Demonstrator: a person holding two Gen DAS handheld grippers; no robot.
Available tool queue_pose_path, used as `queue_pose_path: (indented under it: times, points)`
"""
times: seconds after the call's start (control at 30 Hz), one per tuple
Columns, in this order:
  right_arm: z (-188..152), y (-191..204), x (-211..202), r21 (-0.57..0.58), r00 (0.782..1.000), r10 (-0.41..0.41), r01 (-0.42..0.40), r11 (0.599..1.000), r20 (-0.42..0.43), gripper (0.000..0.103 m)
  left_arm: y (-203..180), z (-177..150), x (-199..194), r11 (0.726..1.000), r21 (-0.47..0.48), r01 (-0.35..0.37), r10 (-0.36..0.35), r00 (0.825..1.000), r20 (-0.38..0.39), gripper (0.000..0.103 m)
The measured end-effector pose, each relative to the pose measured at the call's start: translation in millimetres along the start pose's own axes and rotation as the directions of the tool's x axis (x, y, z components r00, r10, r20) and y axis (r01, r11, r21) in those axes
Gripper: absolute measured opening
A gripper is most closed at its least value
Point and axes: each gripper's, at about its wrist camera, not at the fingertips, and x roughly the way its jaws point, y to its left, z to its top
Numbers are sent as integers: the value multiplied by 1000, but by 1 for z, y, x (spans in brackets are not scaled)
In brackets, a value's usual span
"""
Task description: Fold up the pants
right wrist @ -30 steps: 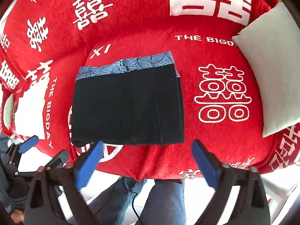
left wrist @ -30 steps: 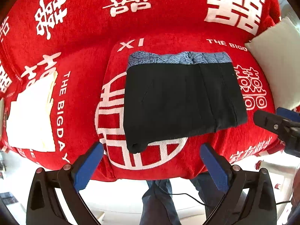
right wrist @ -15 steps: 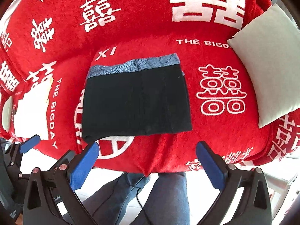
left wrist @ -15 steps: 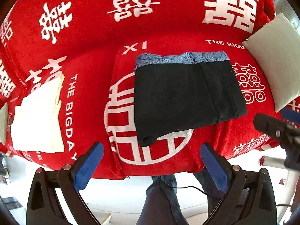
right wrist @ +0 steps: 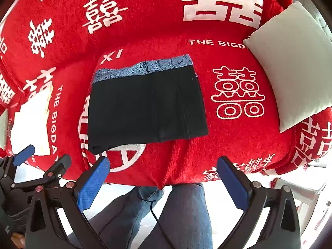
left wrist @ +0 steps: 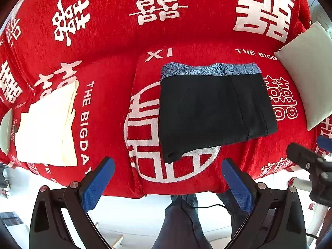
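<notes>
Both grippers have drawn back — folded pants (left wrist: 213, 112) unmoved.

Sofa draped in red cover (left wrist: 116, 47) printed with white double-happiness characters and "THE BIGDAY" lettering, pale cushion (right wrist: 290, 62) at right end, cream folded cloth (left wrist: 47, 126) at left, bright white floor (left wrist: 132, 217) below.

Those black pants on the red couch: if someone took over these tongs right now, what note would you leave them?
Left tongs: open, empty, held off the front edge of the red couch cover.
Right tongs: open, empty, likewise.
Black pants: lying flat in a compact rectangle, patterned blue waistband at the far edge.
Done: folding looks finished.
Left: probably nothing, or tidy the near left corner, which bulges slightly.
</notes>
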Motion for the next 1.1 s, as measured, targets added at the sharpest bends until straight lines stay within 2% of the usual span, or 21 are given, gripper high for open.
queue_pose_path:
  times: [1.1]
  points:
    - [-2,0,-7,5,1000,-15,15,1000,21,103,-6,3,-10,999,44,-11,10,999,34,103]
